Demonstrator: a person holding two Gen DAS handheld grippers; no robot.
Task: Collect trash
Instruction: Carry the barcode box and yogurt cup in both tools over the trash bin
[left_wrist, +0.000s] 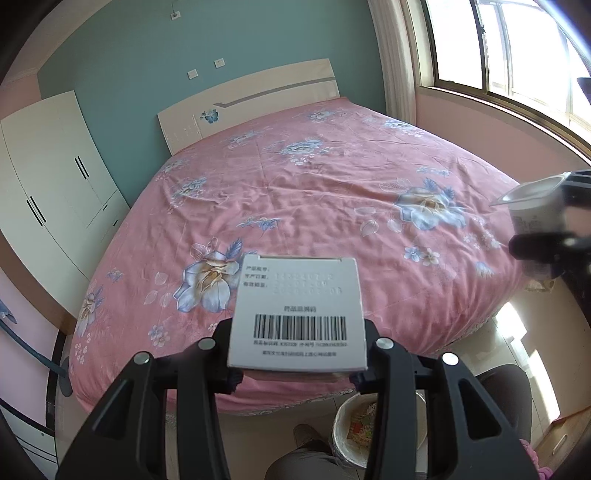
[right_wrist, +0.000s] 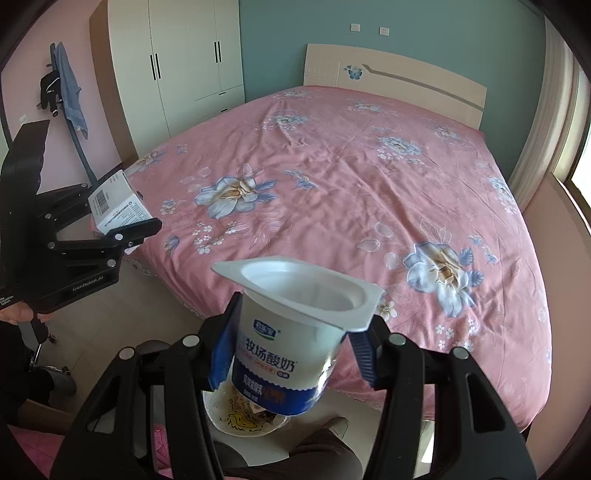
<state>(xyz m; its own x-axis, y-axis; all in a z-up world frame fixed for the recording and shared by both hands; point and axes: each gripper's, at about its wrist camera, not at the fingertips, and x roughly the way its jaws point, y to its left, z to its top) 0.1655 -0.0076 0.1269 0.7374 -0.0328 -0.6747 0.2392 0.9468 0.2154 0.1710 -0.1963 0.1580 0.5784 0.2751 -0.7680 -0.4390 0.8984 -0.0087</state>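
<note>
My left gripper (left_wrist: 296, 373) is shut on a white cardboard box (left_wrist: 299, 310) with a barcode, held above the foot of the bed. In the right wrist view the same box (right_wrist: 110, 201) sits in the left gripper (right_wrist: 127, 212) at the far left. My right gripper (right_wrist: 291, 356) is shut on an empty white and blue yogurt cup (right_wrist: 288, 332), gripped by its blue pads (right_wrist: 221, 354) and tilted slightly. A lined trash bin (right_wrist: 225, 424) with wrappers inside stands on the floor right beneath the cup. From the left wrist view the bin (left_wrist: 338, 424) shows below the box, and the cup (left_wrist: 532, 206) is at the right edge.
A large bed with a pink floral cover (right_wrist: 332, 177) fills the middle. White wardrobes (right_wrist: 184, 62) stand at the back left. The person's legs and shoe (right_wrist: 332, 428) are beside the bin. A window (left_wrist: 517, 48) is on the right, with clothes on a rack (right_wrist: 66, 85) at the left.
</note>
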